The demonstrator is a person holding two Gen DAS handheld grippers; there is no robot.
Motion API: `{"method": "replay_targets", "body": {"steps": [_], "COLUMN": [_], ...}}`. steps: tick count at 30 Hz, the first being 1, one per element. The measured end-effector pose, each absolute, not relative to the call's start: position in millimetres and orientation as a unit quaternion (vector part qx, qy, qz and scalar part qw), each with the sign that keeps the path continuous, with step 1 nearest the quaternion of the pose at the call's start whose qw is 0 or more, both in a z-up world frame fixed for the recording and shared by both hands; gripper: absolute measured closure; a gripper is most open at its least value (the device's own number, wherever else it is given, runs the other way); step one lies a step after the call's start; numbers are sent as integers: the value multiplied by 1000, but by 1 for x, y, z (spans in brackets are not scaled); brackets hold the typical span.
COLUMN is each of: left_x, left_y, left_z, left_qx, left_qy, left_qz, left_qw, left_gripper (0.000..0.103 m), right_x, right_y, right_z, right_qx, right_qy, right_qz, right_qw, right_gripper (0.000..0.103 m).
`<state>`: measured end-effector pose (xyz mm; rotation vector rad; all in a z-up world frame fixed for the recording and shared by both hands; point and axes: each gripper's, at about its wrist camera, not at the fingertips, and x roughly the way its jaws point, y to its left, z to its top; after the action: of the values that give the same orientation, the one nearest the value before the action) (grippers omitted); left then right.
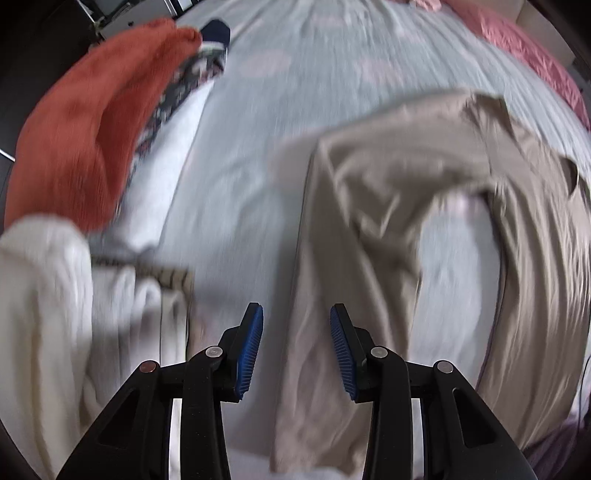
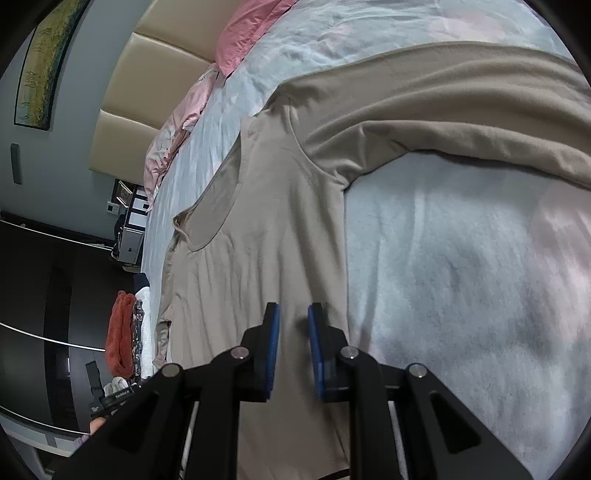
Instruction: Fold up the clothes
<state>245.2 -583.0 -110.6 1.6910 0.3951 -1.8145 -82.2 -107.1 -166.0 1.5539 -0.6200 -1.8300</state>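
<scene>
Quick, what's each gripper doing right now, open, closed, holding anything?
Left gripper: open, holding nothing.
Right gripper: jaws narrowly apart, over the beige shirt; no grip visible.

Beige shirt (image 2: 266, 229), pale grey bedspread (image 2: 461, 277) — rust-orange garment (image 1: 81, 140), cream knit (image 1: 40, 314), pink pillow (image 2: 247, 33)

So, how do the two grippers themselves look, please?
Both look alike. The left gripper and the right gripper have black angular frames with triangular cut-outs, round silver pivot pins and two fingers faced with ribbed blue pads. No cables or sleeves show.
</scene>
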Motion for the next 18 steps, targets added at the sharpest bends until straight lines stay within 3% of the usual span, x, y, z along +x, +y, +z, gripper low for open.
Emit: {"method": "replay_targets", "body": {"steps": [3, 5, 9, 10, 11, 13, 18], "left_x": [267, 278, 296, 297, 297, 294, 285], "left_y": [-576, -572, -568, -568, -568, -564, -558], "left_z": [-123, -132, -145, -143, -140, -136, -112], "left_qx": [670, 685, 692, 686, 680, 678, 660], "left_qy": [173, 190, 221, 229, 234, 228, 200], "left_qz": [-654, -634, -613, -616, -621, -627, -647], "left_qw": [305, 304, 311, 311, 311, 310, 326], "left_gripper": [61, 50, 51, 60, 78, 95, 100], "right_x": [-79, -77, -74, -74, -74, -74, -75], "right_y": [-106, -104, -100, -99, -98, -96, -92], "right_z": [-161, -159, -155, -155, -154, -155, -156], "right_qx": [590, 587, 584, 583, 583, 583, 584], "right_qy": [-241, -244, -248, -249, -249, -251, -256], "right_qz": [-696, -696, -697, -697, -698, -698, -698], "right_qw": [331, 333, 335, 334, 333, 331, 326], "right_gripper": [86, 86, 86, 86, 86, 86, 86]}}
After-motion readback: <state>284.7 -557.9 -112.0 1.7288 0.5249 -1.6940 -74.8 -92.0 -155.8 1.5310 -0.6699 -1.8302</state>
